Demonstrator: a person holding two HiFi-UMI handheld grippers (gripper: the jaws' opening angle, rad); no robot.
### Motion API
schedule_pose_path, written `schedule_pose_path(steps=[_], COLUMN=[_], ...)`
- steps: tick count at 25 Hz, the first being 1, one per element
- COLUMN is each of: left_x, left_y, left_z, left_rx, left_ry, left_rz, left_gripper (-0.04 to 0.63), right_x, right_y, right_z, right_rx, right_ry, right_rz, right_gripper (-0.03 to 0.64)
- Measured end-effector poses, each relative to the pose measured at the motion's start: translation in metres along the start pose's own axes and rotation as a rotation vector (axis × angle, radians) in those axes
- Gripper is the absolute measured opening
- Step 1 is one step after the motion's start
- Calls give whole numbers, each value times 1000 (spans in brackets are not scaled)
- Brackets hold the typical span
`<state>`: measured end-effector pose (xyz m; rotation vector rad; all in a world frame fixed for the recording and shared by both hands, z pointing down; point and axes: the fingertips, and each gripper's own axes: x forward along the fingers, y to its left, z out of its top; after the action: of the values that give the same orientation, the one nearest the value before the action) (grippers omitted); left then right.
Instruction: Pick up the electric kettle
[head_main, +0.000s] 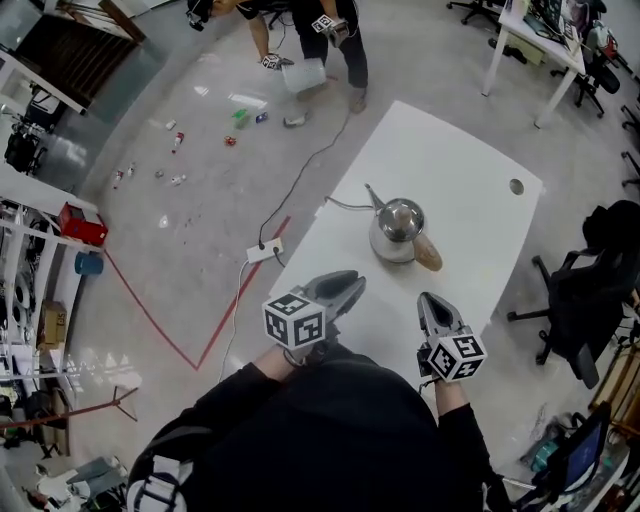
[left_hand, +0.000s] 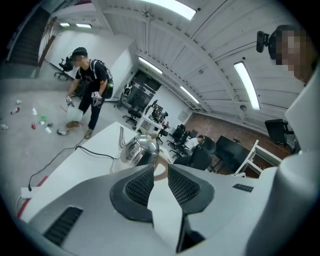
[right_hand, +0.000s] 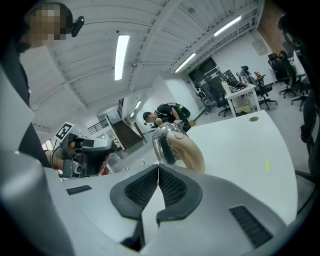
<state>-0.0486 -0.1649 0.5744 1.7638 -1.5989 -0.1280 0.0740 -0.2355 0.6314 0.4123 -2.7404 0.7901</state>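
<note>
The kettle (head_main: 398, 230) stood on the table (head_main: 480, 180), ahead of both grippers and apart from them. Its tan handle (head_main: 428, 254) pointed back toward the right gripper (head_main: 430, 303), the nearer one, whose jaws were closed and empty. The left gripper (head_main: 347, 286) kept a narrow, empty gap. The kettle was shiny steel and domed, with its thin spout (head_main: 374, 195) pointing away.

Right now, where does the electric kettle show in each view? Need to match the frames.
Head view: electric kettle just right of centre on the white table, tan handle at its lower right.
Left gripper view: left of centre, spout on its left.
Right gripper view: centre, tan handle on its right.
Shared landmark: the white table under it in all three.
</note>
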Motion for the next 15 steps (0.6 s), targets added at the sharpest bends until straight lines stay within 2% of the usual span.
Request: schedule_pose_path(steps=[6, 12, 14, 15], left_x=[-4, 29, 40, 46], left_y=[26, 56, 72, 80], left_z=[48, 76, 86, 90], left_rx=[29, 88, 105, 108], left_ry=[-85, -77, -73, -72], left_rz=[56, 76, 103, 113], left_gripper=[100, 100, 105, 119], right_x=[10, -4, -5, -5], right_y=[6, -17, -22, -24], right_z=[18, 37, 41, 42], right_rx=[-60, -109, -131, -142], right_ry=[-16, -56, -48, -41], right_rz=[24, -74, -103, -115], right_gripper=[14, 23, 134, 153])
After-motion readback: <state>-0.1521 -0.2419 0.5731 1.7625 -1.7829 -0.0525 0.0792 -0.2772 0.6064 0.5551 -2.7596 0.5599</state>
